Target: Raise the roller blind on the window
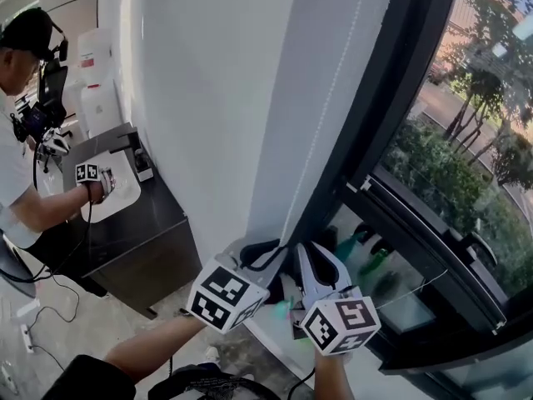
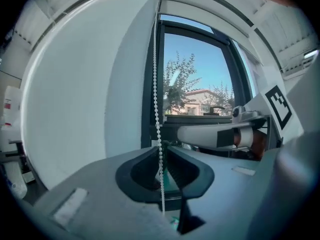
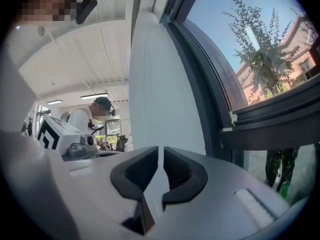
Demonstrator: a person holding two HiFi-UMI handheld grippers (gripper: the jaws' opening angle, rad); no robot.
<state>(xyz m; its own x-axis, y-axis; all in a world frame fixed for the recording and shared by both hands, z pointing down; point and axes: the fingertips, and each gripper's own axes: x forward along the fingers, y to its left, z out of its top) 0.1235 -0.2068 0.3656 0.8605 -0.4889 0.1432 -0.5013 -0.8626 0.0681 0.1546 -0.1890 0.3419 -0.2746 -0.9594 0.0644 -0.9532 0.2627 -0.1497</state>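
A white bead chain [image 1: 326, 115] hangs down the white wall pillar [image 1: 250, 98] beside the dark window frame [image 1: 391, 98]. In the left gripper view the bead chain [image 2: 158, 109] runs straight down between my left gripper's [image 2: 161, 156] jaws, which stand slightly apart around it without pressing on it. My left gripper [image 1: 260, 251] is low at the chain's bottom end. Just to its right, my right gripper [image 1: 319, 255] has a narrow gap between its jaws. In its own view my right gripper [image 3: 160, 159] holds nothing and faces the pillar. The blind itself does not show clearly.
Another person [image 1: 21, 140] in a black cap works with grippers at a dark counter [image 1: 141, 223] on the left. Green bottles [image 1: 371, 261] stand behind the glass by the sill. Cables [image 1: 42, 323] lie on the floor at the lower left.
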